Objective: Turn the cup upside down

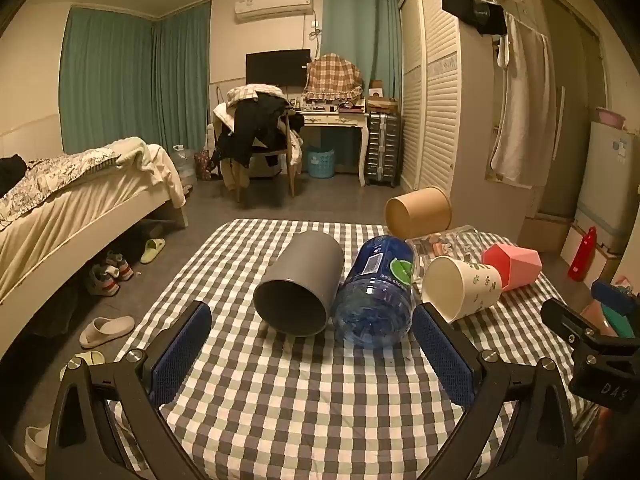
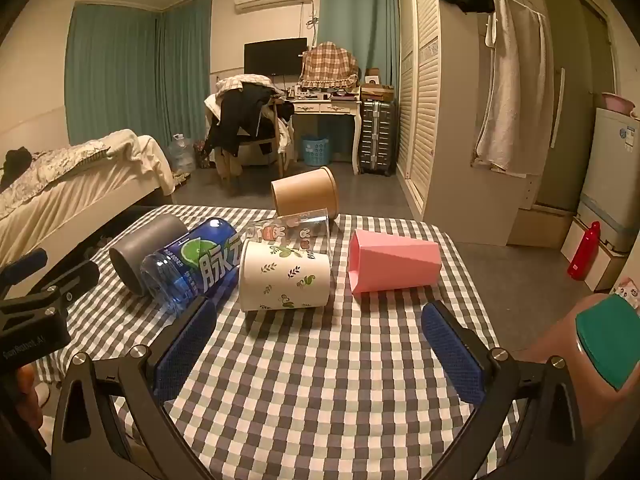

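Both the left gripper (image 1: 312, 344) and right gripper (image 2: 318, 346) are spread wide and empty over a checked tablecloth (image 2: 320, 380), with a white leaf-print paper cup (image 2: 285, 278) lying sideways at eleven o'clock of the right one.

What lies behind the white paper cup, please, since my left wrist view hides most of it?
Observer: A clear glass printed with rabbits lies on its side just behind the white cup.
Operator: Thank you. Is the right claw holding anything?
Observer: No, the right claw is open and empty, just short of the white cup.
Operator: And how does the pink cup lie?
Observer: The pink cup is on its side, apart from the white cup, with its wider end towards it.
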A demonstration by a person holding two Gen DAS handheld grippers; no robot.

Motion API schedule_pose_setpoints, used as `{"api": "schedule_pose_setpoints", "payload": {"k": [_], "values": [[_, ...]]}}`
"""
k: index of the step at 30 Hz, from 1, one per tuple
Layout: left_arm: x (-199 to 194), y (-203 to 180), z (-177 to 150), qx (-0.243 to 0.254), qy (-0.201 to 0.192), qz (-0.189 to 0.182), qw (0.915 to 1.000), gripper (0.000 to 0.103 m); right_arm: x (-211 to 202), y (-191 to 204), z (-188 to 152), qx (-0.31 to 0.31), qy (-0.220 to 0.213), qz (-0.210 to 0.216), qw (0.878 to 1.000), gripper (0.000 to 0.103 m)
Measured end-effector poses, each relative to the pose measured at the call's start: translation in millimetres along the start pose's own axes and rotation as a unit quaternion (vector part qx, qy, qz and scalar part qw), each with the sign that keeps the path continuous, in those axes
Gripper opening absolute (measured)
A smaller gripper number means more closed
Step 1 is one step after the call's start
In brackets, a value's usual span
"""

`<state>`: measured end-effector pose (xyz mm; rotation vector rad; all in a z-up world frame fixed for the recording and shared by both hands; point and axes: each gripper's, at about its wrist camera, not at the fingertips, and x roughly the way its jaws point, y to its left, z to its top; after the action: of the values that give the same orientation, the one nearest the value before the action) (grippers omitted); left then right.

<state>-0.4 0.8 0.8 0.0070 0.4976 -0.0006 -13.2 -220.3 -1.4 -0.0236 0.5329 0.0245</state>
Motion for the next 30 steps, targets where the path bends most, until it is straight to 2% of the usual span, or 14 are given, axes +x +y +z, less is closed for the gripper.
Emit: {"api": "schedule_pose_setpoints", "payload": {"k": [30], "values": [[2.6,7.7,-0.7,-0.003,0.001,-0.002,1.0000,0.103,5.7,0.7,-3.5,-0.005,0.007,-0.004,1.000,0.103]]}}
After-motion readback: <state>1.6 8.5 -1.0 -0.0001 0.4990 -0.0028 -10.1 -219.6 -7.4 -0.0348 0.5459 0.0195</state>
